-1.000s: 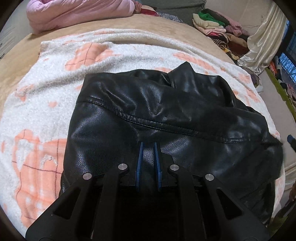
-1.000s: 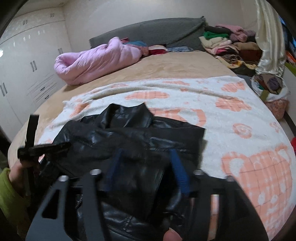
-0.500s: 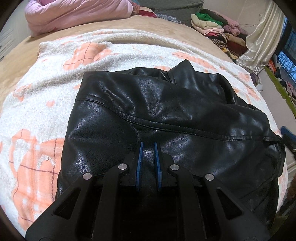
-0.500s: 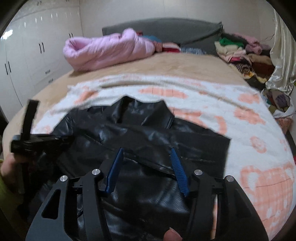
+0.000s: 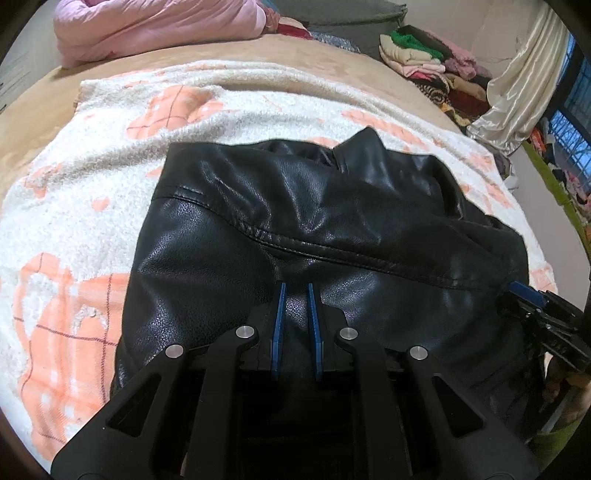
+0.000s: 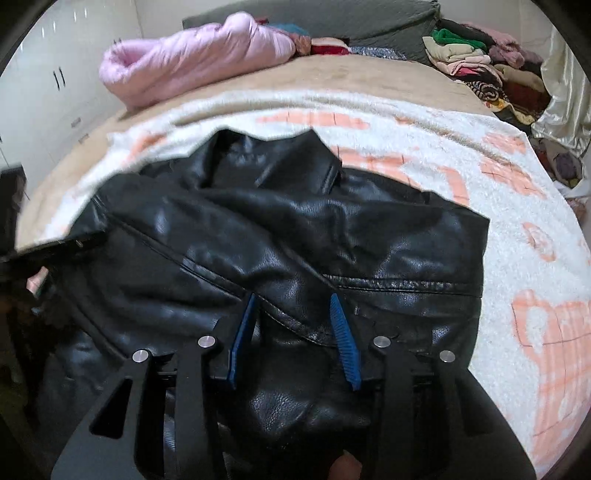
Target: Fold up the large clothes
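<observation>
A black leather jacket (image 5: 295, 221) lies on a white and orange blanket (image 5: 74, 206) on the bed, collar at the far side. My left gripper (image 5: 295, 288) is nearly shut, its blue fingers pinching a fold of the jacket at its near edge. My right gripper (image 6: 293, 299) is open over the jacket (image 6: 295, 236), its blue fingers astride a seam with leather between them. The right gripper also shows at the right edge of the left wrist view (image 5: 524, 291). The left one shows at the left edge of the right wrist view (image 6: 85, 240).
A pink quilt (image 6: 192, 62) lies at the head of the bed. Stacked folded clothes (image 6: 476, 51) sit at the far right. A grey headboard (image 6: 369, 22) and white wardrobes (image 6: 48, 88) stand behind. A shiny curtain (image 5: 517, 92) hangs at the right.
My right gripper has moved forward and lower onto the jacket, still open. The jacket has spread flatter on the blanket. My left gripper keeps its hold.
</observation>
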A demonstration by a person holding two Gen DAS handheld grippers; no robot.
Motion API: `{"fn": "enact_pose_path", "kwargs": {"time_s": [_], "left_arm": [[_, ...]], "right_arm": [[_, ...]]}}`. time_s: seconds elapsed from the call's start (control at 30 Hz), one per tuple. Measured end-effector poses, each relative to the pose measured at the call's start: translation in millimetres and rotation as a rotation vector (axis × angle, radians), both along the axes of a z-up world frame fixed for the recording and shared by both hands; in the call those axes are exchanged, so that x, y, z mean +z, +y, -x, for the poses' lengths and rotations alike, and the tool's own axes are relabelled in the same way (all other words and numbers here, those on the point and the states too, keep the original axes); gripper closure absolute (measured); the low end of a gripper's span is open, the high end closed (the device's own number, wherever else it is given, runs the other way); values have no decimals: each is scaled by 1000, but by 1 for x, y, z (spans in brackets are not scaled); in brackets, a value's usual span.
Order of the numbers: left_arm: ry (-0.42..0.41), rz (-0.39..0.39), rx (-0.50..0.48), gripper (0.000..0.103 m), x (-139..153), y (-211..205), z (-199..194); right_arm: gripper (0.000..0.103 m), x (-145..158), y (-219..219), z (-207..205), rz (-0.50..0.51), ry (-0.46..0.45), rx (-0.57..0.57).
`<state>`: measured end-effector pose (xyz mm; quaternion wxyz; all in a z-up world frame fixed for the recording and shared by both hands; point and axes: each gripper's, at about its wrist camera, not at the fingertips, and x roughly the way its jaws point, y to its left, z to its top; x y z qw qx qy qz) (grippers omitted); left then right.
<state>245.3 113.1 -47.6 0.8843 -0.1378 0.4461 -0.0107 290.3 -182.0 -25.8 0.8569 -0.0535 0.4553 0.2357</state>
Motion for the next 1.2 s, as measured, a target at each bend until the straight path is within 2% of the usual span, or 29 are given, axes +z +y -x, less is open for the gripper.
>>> {"fn": "enact_pose_path", "kwargs": {"time_s": [0.1, 0.17, 0.2, 0.33, 0.47, 0.67, 0.77, 0.87, 1.0, 1.13, 1.2], "left_arm": [[-22, -8, -1, 95, 13, -1, 8], [-43, -16, -4, 74, 22, -5, 16], [-50, -22, -8, 71, 25, -8, 18], [-93, -68, -49, 71, 40, -27, 35], [-95, -64, -80, 71, 43, -40, 46], [-55, -63, -127, 71, 30, -59, 58], [-21, -102, -141, 71, 16, -67, 58], [2, -127, -140, 71, 2, -72, 57], [-3, -151, -137, 71, -2, -76, 58], [-5, -144, -133, 71, -3, -75, 58], [-7, -142, -132, 71, -3, -75, 58]], "right_arm": [[58, 19, -6, 7, -49, -33, 14], [54, 27, -9, 12, -68, -51, 30], [54, 31, -10, 16, -76, -63, 40], [53, 40, -11, 30, -89, -105, 59], [53, 47, -11, 40, -98, -137, 72], [53, 57, -11, 57, -94, -184, 99], [53, 58, -9, 67, -93, -200, 114], [53, 54, 1, 76, -90, -182, 156], [53, 46, 15, 83, -56, -163, 200], [53, 34, 20, 85, -32, -125, 213], [53, 26, 20, 82, 13, -110, 179]]}}
